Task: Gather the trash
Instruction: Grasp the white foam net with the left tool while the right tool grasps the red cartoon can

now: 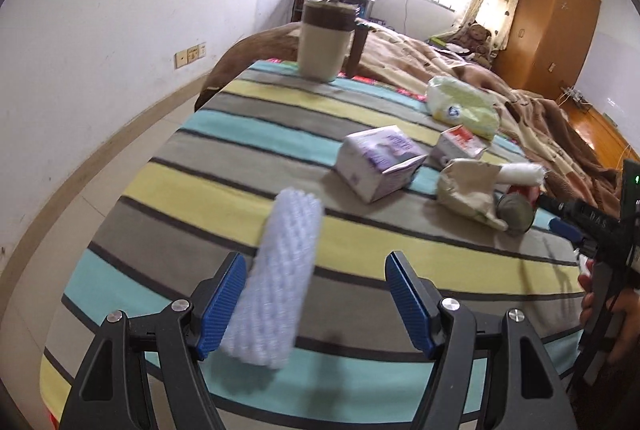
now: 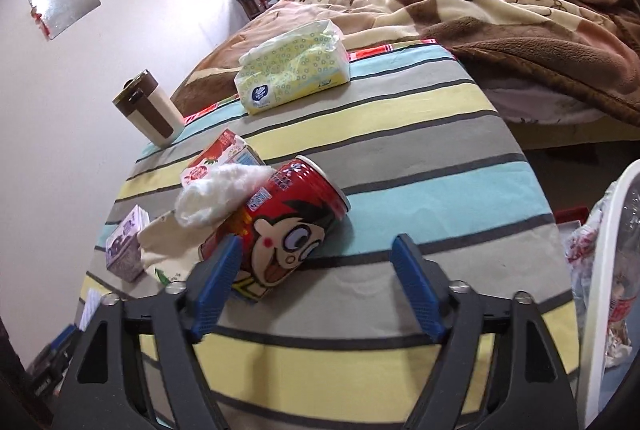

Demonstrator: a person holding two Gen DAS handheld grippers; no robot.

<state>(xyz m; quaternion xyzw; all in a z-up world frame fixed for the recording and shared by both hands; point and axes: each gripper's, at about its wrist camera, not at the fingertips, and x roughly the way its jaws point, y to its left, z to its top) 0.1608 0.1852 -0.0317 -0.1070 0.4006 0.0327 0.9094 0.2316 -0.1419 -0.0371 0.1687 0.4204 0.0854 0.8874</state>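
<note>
Left tool (image 1: 316, 304) | jaws apart, foam fruit net (image 1: 276, 278) against one pad, unclamped | right tool (image 2: 316, 288) | released, straddling red can (image 2: 280, 226) for pickup | bed (image 2: 400, 158) near edge

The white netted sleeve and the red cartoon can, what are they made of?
White netted sleeve: apparently soft foam mesh, matte, judging by its puffy diamond lattice. Red cartoon can: probably thin metal with glossy print; a silvery rim shows at its end.
</note>
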